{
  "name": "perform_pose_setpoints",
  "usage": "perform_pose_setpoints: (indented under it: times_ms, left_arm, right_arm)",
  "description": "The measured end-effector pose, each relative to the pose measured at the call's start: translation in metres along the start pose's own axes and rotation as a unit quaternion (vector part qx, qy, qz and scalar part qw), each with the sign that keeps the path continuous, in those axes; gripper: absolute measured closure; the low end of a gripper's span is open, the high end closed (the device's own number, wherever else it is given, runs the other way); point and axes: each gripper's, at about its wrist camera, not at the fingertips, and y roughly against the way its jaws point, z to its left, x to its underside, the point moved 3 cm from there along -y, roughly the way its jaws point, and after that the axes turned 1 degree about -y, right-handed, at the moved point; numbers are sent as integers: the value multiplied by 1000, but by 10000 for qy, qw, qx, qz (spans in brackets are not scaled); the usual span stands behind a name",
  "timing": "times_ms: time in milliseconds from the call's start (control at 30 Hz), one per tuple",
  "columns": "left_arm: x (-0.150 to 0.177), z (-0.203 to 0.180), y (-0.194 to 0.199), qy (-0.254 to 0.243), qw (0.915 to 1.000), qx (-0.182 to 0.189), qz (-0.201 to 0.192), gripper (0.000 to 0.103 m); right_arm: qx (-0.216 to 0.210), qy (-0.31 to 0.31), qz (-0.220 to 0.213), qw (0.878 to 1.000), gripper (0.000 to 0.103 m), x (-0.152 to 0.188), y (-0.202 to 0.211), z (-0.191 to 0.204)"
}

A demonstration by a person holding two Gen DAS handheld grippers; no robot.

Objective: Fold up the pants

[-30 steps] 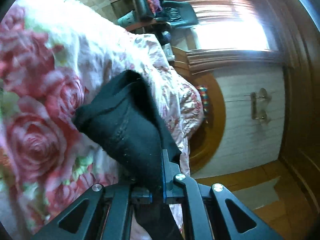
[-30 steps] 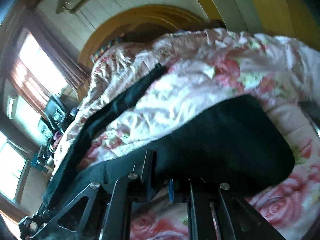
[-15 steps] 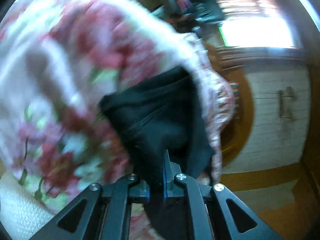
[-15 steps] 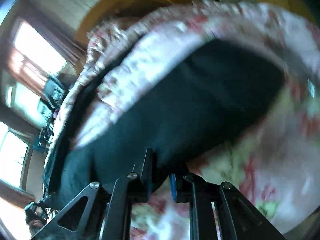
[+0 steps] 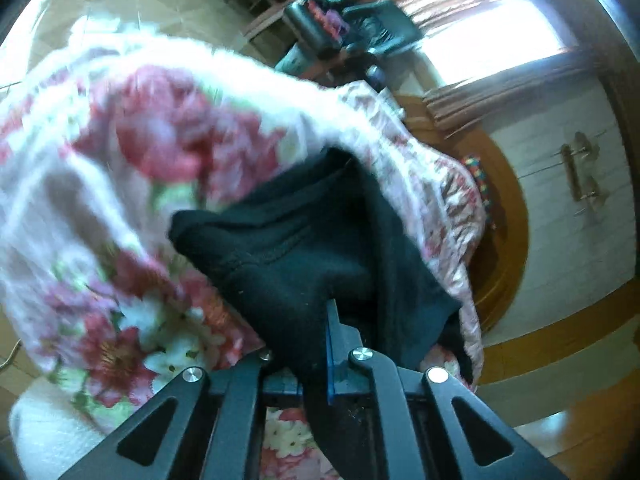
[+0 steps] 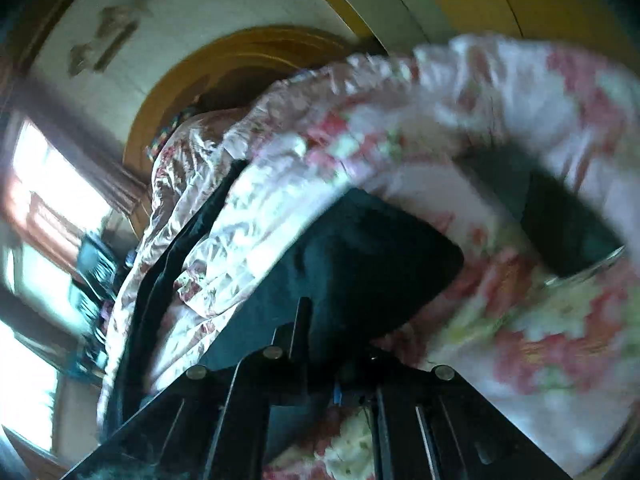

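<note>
Black knit fabric pants (image 5: 320,240) lie on the bed, on the pink-and-white rose-print quilt (image 5: 140,152). One end of them is bunched up at each claw.

Left claw (image 5: 316,344): jaws together, clamped on a thick fold of the pants, stitched seam visible just above the blue pad. Fabric hangs down past the jaws.

Right claw (image 6: 320,344): jaws have just been closing, now together on the black cloth (image 6: 360,272); the pinch point itself is dark, pads hard to make out.

Long axis: only the right wrist view gives it. A narrow black strip runs from the claw up and away along the crumpled quilt (image 6: 248,216) toward the curved wooden headboard (image 6: 240,60). The left wrist view shows only the bunched end.

Left view only: cluttered shelf (image 5: 320,24), bright window with curtain (image 5: 492,28), white panelled cabinet with metal handles (image 5: 576,176). Right view is heavily blurred on its right half.
</note>
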Motion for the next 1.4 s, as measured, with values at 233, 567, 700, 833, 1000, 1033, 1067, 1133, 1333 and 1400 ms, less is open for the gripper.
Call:
perform_pose_setpoints:
  times_ms: [233,567,700,833,1000,1033,1067,1133,1333,1400]
  left_arm:
    - [1,12,-7,-223,9987,-324,319,89]
    - [-11,1,70,-14,9959,-124,-896,70]
    - [14,-68,30,-1310,9907,340,94,69]
    - [43,-97,-34,-1606,9823,488,833,66]
    - [54,-84,-92,-1500,9818,-565,1018,65]
    - [54,-79,-95,-1437,9819,-622,1062,65]
    - [57,-74,-98,-1378,9825,-625,1084,64]
    - [64,-72,-97,-1412,9835,-592,959,65]
    - [56,-59,-94,-277,9860,371,1599,102]
    - [51,-69,-93,-117,9840,650,1653,102]
  right_arm:
    - [1250,614,390,9895,84,19,-13,-18]
    - [1128,1675,-1773,9632,45,27,57,69]
    - [-113,2487,-810,9651,38,66,13,126]
    - [-426,3262,11,9444,39,122,-35,163]
    - [-326,3557,566,9323,38,163,-61,142]
    - [-283,3600,652,9302,38,168,-64,136]
    - [-259,3608,714,9296,38,171,-66,130]
    - [-274,3483,803,9335,34,173,-78,126]
    - [-301,3588,717,9302,20,182,-88,132]
    - [-287,3619,701,9291,20,183,-88,133]
